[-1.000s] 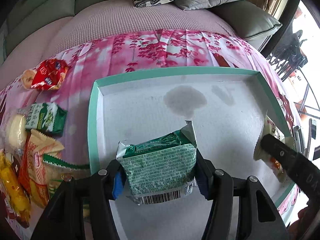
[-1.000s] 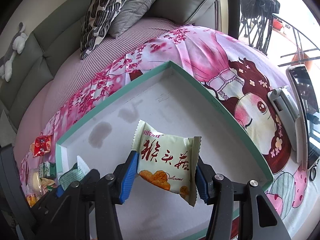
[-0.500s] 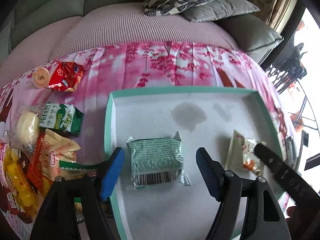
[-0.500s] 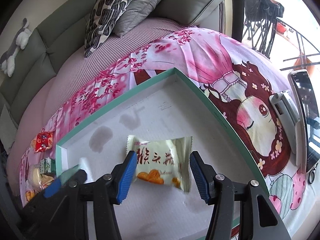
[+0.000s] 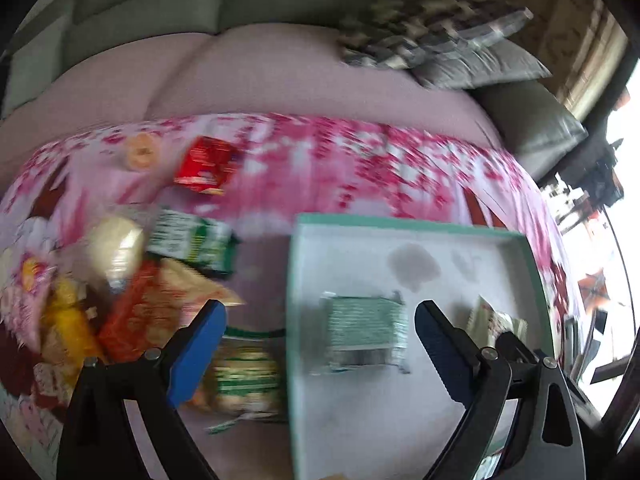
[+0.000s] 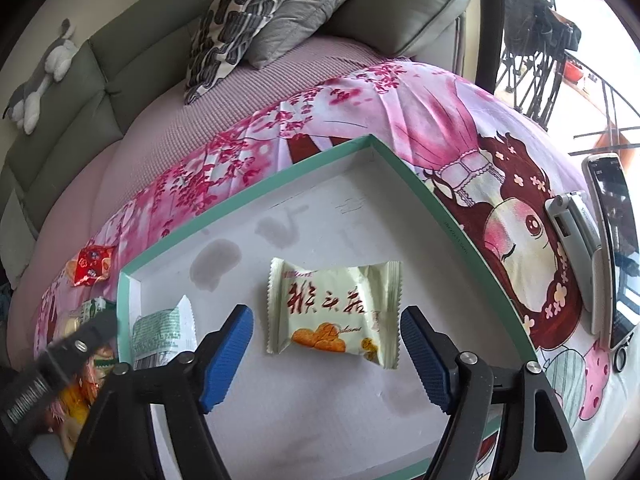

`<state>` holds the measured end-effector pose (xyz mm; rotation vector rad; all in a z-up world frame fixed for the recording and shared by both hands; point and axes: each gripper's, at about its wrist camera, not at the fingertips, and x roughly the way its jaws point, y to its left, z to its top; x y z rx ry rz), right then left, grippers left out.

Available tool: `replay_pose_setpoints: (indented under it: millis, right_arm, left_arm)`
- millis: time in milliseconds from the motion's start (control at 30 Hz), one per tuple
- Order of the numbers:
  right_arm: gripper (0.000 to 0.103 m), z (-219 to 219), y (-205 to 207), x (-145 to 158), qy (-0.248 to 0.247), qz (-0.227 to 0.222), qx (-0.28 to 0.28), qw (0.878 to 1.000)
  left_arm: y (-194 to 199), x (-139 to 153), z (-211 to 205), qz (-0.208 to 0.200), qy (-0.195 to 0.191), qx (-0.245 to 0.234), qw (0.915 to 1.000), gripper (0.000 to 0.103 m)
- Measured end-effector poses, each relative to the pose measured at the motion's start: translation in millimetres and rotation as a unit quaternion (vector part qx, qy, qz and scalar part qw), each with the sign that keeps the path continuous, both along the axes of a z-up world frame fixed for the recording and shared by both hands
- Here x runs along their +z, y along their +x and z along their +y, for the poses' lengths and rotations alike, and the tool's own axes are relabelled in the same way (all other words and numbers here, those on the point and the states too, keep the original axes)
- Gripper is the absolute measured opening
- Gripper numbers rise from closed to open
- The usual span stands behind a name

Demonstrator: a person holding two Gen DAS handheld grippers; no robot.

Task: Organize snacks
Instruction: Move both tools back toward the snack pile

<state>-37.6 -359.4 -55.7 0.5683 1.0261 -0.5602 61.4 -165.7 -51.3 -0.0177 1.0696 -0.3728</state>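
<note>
A teal-rimmed white tray (image 5: pixel 292 280) (image 6: pixel 400 160) lies on a pink floral blanket. A green-and-white snack packet (image 5: pixel 362 330) (image 6: pixel 162 332) lies flat near the tray's left wall. A cream packet with red characters (image 6: pixel 334 310) (image 5: pixel 498 320) lies in the tray's middle. My left gripper (image 5: pixel 320 326) hangs above the tray's left edge, its jaws opening wide, nothing pressed between them. My right gripper (image 6: pixel 326 328) hovers just in front of the cream packet, jaws opening and clear of it. The left wrist view is blurred.
Loose snacks lie left of the tray: a red packet (image 5: pixel 204 166) (image 6: pixel 92 266), a green carton (image 5: pixel 192 244), an orange-red bag (image 5: pixel 148 312), yellow packets (image 5: pixel 66 320) and a green-striped bag (image 5: pixel 246 376). A phone (image 6: pixel 612 248) and a silver device (image 6: pixel 572 240) lie at right. Sofa cushions (image 6: pixel 256 12) sit behind.
Both grippers let go of their packets, which now lie flat in the tray. The left gripper rose and shifted left while spreading; the right one spread almost in place.
</note>
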Motion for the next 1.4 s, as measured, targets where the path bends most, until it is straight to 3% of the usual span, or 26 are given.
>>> replay_pose_setpoints:
  millis: [100,200,267,467,800,967,1233,1400]
  right_arm:
    - [0.091,12.3,2.4,1.3,0.001,-0.003,0.017,1.0]
    - [0.093,27.0,4.3,3.5,0.003,-0.009,0.035,0.999]
    - [0.103,38.5,4.9,5.4,0.002,-0.01,0.044,0.999]
    - [0.103,71.7,11.7,13.3,-0.001,-0.017,0.079,0.997]
    - [0.103,128.8,26.2,22.2,0.008,-0.025,0.139,0.99]
    - [0.103,163.3,37.3,16.1,0.013,-0.013,0.187,0.982]
    - [0.103,202.9,46.2,13.3,0.019,-0.012,0.238,0.971]
    - [0.103,217.1,50.2,12.8,0.012,-0.015,0.256,0.967]
  left_arm:
    - [0.9,6.1,29.7,-0.01,0.015,0.035,0.9992,0.098]
    - [2.0,4.2,59.5,-0.012,0.05,0.068,0.9963,0.099]
    - [-0.4,-1.4,78.8,-0.007,0.079,0.086,0.9932,0.099]
    - [-9.9,-14.8,131.4,0.019,0.103,0.112,0.9882,0.099]
    - [-20.6,-12.6,185.5,0.025,0.095,0.14,0.9853,0.099]
    - [-15.3,-8.0,210.1,0.034,0.064,0.168,0.9832,0.099]
    - [-8.6,-16.5,252.2,0.07,0.021,0.225,0.9717,0.099]
    - [-4.4,-33.6,261.8,0.101,0.022,0.242,0.9648,0.099]
